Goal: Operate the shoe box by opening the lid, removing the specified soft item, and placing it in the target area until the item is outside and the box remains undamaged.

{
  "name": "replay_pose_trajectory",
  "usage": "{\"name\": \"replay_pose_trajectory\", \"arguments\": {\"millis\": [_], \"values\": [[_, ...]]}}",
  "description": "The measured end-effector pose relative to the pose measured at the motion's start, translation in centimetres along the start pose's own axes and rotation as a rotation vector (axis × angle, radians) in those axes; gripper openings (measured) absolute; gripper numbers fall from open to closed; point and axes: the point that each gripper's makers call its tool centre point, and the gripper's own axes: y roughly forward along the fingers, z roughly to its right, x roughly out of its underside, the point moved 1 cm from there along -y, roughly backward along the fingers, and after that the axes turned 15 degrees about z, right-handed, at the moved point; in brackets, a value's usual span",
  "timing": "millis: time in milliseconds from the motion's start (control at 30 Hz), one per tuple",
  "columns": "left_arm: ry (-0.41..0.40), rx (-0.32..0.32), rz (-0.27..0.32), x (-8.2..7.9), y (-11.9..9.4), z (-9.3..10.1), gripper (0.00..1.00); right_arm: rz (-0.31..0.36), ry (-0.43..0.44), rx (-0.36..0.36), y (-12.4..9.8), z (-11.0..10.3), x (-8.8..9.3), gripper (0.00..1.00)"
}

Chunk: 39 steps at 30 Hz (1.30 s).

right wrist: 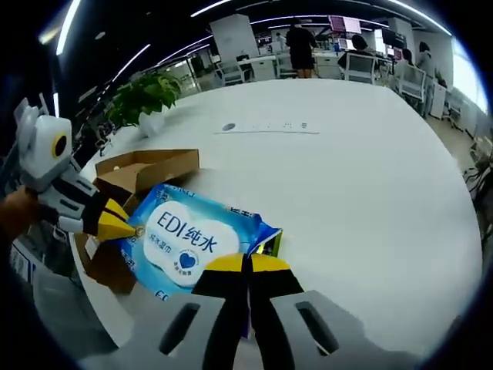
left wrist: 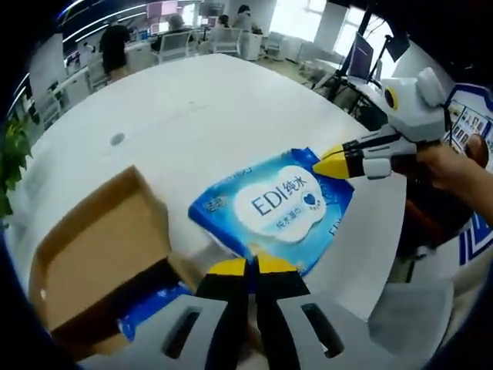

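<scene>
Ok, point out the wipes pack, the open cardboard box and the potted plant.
wipes pack (left wrist: 281, 202): left gripper view, on its white label.
cardboard box (left wrist: 104, 247): left gripper view, on its bare inner floor.
potted plant (right wrist: 146, 92): right gripper view, on its leaves.

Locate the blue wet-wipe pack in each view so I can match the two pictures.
Left gripper view: the blue-and-white soft wet-wipe pack lies centre, on the white table just past this view's own claw, right of the open brown cardboard shoe box.
Right gripper view: the pack sits lower left of centre, with the box beyond it to the upper left.
Shared landmark: the shoe box beside the pack.
</scene>
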Motion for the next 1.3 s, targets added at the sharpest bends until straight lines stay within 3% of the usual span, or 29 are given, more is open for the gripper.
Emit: {"name": "replay_pose_trajectory", "arguments": {"millis": [633,1033,1300], "values": [[0.115,-0.02,-0.104,1.1,1.7,-0.9,0.0,-0.034,0.037,0.0,2.6,0.8,2.4,0.0],[0.164,-0.008,-0.166,2.1,2.2,-1.0,0.0,-0.03,0.044,0.004,3.0,1.0,2.4,0.0],[0.202,-0.005,-0.173,2.6,2.2,-1.1,0.01,-0.032,0.063,0.02,3.0,1.1,2.5,0.0]]}}
